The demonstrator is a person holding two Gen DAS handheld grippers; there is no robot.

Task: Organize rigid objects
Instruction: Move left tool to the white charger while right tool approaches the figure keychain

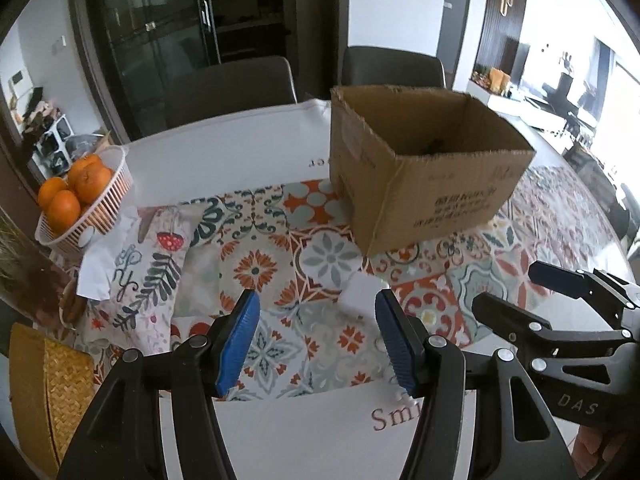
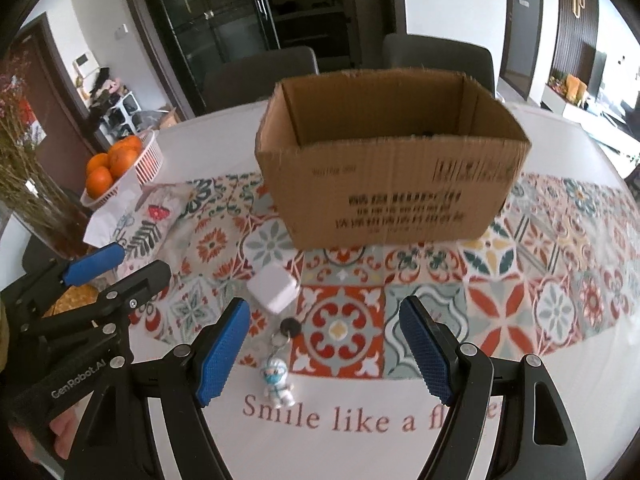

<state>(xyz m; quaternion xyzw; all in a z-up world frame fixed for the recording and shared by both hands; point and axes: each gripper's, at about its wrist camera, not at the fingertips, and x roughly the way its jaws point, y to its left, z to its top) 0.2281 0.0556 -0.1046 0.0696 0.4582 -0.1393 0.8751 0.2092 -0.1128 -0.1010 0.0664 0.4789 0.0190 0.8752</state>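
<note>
open grippers (image 2: 324,344) over patterned tablecloth (image 2: 520,280)

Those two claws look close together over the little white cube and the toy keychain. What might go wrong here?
Both grippers, left and right, are open and near each other, so they might collide. The cube lies right by the keychain, so grabbing one may nudge the other. The box has tall walls that a carried item could clip.

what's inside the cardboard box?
Cardboard box is open-topped; only bare inner walls show, plus a small dark speck at the near rim, unidentifiable. The near wall hides its floor.
</note>
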